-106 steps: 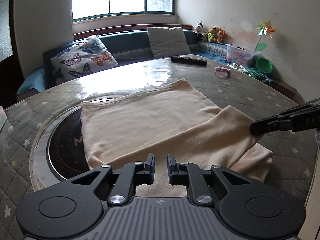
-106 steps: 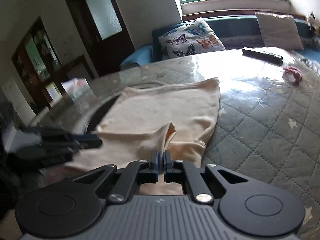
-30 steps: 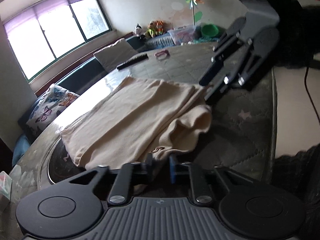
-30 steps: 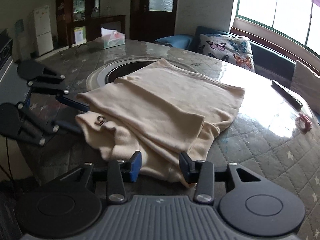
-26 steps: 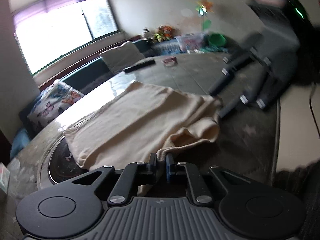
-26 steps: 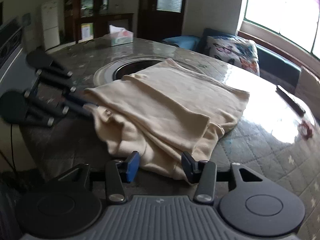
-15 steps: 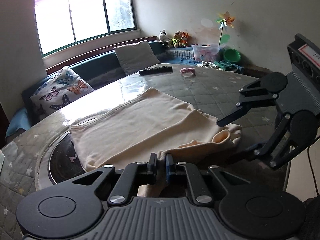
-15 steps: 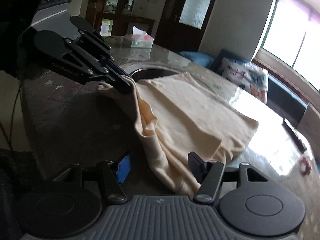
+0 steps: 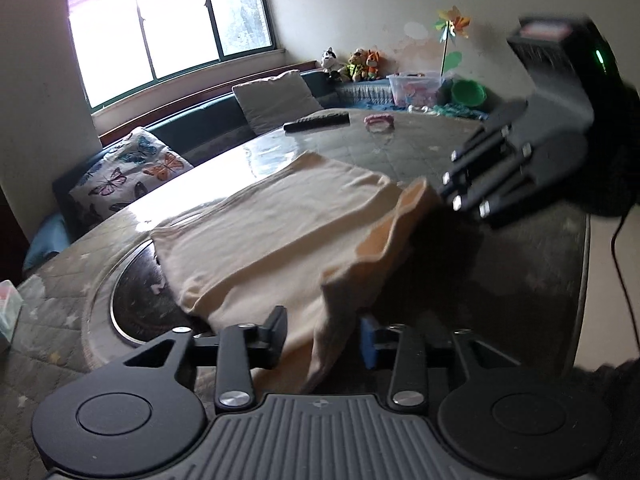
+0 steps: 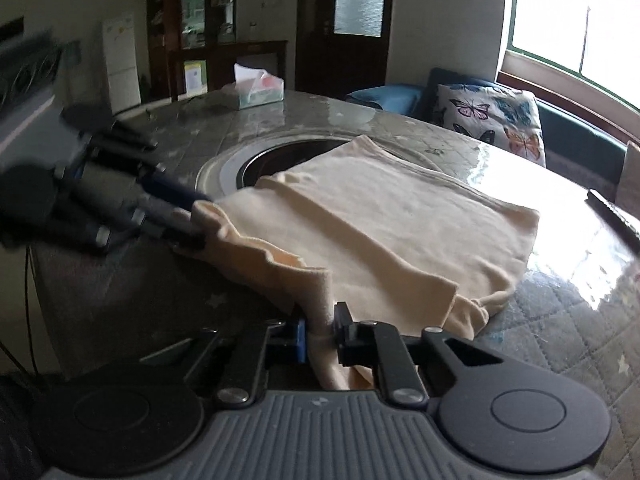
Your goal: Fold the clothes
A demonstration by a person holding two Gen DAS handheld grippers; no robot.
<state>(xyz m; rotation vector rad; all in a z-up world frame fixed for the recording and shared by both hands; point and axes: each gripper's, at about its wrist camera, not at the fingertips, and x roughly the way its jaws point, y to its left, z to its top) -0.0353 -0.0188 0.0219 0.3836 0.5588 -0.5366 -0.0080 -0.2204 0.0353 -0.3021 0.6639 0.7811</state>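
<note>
A cream garment (image 9: 280, 224) lies folded on the round quilted table (image 9: 400, 148); it also shows in the right wrist view (image 10: 380, 224). My left gripper (image 9: 323, 334) stands open, with the garment's near edge hanging between its jaws. My right gripper (image 10: 320, 332) is shut on the garment's near edge. In the left wrist view the right gripper (image 9: 436, 196) holds the lifted right end of that edge. In the right wrist view the left gripper (image 10: 192, 220) is at the left end of the edge. The near edge is raised off the table.
A round dark inset (image 9: 136, 292) lies under the garment's left part. A remote (image 9: 316, 121) and a pink item (image 9: 378, 120) lie at the far side. A tissue box (image 10: 256, 92) stands far off. A sofa with cushions (image 9: 128, 168) runs under the window.
My left gripper has opened from shut. My right gripper has closed on the garment's near edge, which now hangs raised between the two grippers.
</note>
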